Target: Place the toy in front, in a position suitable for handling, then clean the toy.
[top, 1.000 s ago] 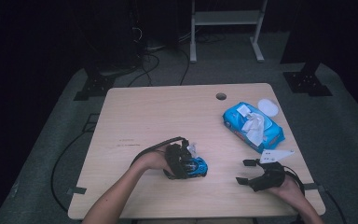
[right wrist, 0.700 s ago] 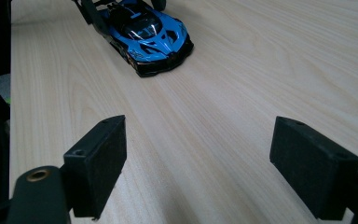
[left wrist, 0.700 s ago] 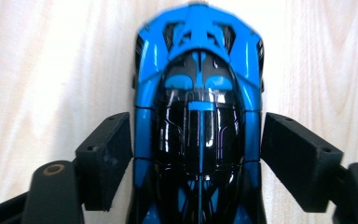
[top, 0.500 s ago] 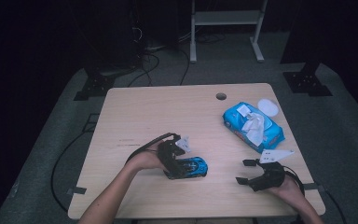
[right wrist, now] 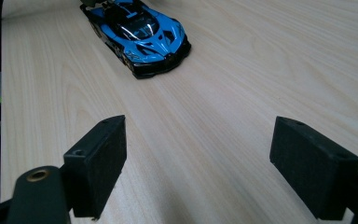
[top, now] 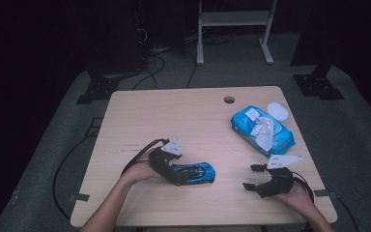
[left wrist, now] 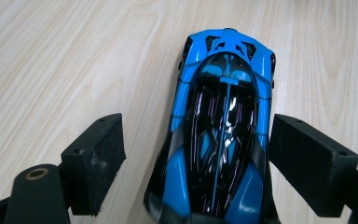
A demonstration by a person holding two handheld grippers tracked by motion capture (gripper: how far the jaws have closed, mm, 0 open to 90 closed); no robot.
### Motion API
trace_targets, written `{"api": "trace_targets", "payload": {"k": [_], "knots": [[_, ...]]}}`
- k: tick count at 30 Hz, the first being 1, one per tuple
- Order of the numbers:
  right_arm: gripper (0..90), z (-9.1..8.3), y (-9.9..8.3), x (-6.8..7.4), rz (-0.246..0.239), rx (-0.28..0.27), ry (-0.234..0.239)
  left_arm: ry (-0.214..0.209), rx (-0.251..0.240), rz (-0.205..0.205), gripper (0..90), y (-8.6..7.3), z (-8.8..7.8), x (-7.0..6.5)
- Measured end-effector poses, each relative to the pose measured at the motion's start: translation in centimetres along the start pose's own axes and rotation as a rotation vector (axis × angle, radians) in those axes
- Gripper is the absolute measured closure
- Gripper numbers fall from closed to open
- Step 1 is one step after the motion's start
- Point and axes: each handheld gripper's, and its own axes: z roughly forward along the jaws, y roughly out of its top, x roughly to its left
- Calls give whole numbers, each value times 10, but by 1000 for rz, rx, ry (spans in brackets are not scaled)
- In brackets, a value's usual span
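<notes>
A blue and black toy car stands on its wheels on the wooden table, near the front edge. My left gripper sits at the car's left end, and its jaws have just been opening. In the left gripper view the car lies between the two pads of that gripper; the left pad stands clear of it. My right gripper rests open at the front right, pointing at the car, with only bare wood between its pads.
A blue packet of wipes with a white tissue sticking out lies at the back right, with a round white lid beside it. A small cable hole is near the table's far edge. Dark floor and cables surround the table.
My left gripper has slid back to the left off the car, its jaws wider. More of the car now shows to its right. The right gripper has stayed put.
</notes>
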Motion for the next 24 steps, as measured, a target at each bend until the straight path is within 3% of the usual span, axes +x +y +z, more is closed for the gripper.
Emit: {"api": "trace_targets", "payload": {"k": [2, 9, 10, 12, 13, 14, 15, 16, 18, 24], "knots": [[180, 0, 0, 0, 2, 1, -2, -10, -8, -20, 164, -4, -3, 2], [180, -2, 6, 0, 1, 12, -23, 21, -63, -59, 131, -18, -9, 5], [180, -4, 11, -1, -3, 12, -31, 48, -89, -64, 130, -22, -12, 5], [180, -7, 17, -2, -10, 7, -38, 46, -107, -71, 122, -24, -13, 5], [179, -8, 20, -2, -16, 7, -44, 70, -139, -81, 109, -29, -16, 4], [179, -8, 20, -2, -16, 7, -44, 70, -139, -81, 101, -29, -16, 4], [174, -11, 29, -5, -22, 1, -55, 110, -190, -93, 101, -34, -16, 2], [169, -11, 33, -7, -21, 2, -55, 110, -190, -93, 97, -34, -16, 2], [169, -13, 40, -11, -17, 7, -64, 147, -252, -107, 87, -39, -19, 1], [169, -22, 68, -27, -21, -2, -115, 154, -328, -128, 88, -40, -28, 1]]}}
